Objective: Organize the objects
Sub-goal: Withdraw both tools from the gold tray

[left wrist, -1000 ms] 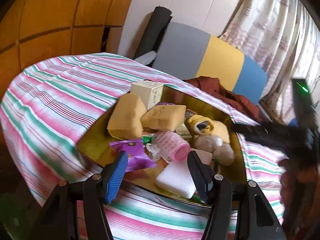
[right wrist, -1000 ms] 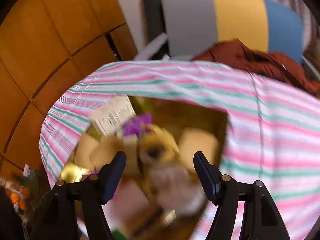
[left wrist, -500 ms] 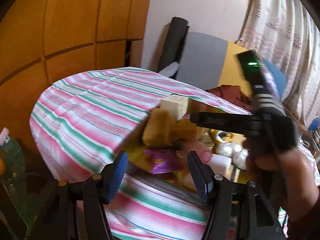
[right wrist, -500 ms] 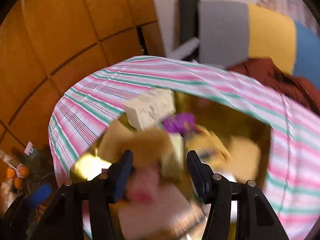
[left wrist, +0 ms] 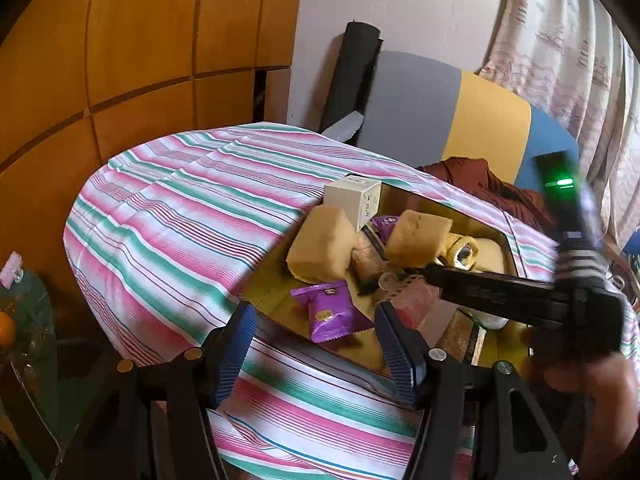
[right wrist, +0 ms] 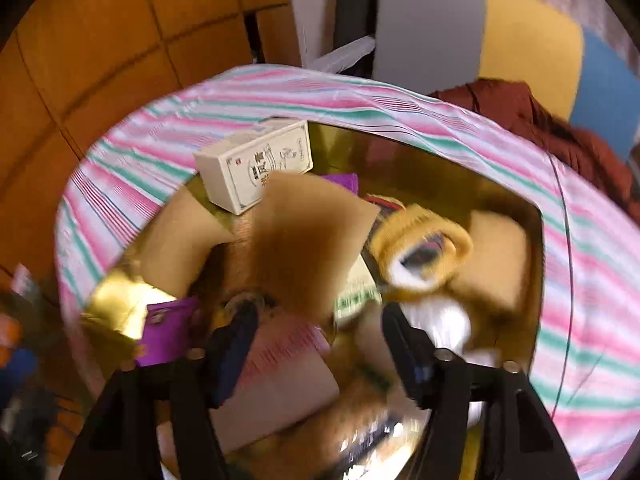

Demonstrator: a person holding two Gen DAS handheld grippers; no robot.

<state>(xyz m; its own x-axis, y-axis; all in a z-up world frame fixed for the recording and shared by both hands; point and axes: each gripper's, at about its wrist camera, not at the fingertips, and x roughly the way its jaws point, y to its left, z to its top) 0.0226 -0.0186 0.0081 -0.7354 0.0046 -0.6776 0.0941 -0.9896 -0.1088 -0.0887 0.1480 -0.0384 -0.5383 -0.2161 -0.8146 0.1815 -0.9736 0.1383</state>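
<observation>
Sorting of mixed goods heaped in a gold tray (left wrist: 276, 300) on a striped cloth (left wrist: 180, 208). The left gripper (left wrist: 316, 344) is held back at the near rim, jaws about half open and empty, with the purple packet (left wrist: 328, 314) seen beyond and between them but not touched; this stand-off is judged to keep the tray clear for the other hand. The right gripper (right wrist: 316, 344) is pointed steeply down into the pile, its jaws having just been opening and now set wide. The pink roll (right wrist: 280, 344) lies under and between them, but the blur does not show whether the pads bear on it; no grip is seen. A wide gape is judged to suit a soft, bulky roll. The tan bags (left wrist: 324, 248), the white box (left wrist: 352, 200) at the far left corner and the cake roll (left wrist: 460, 250) are stacked loosely against one another, so that lifting one may shift its neighbours.
</observation>
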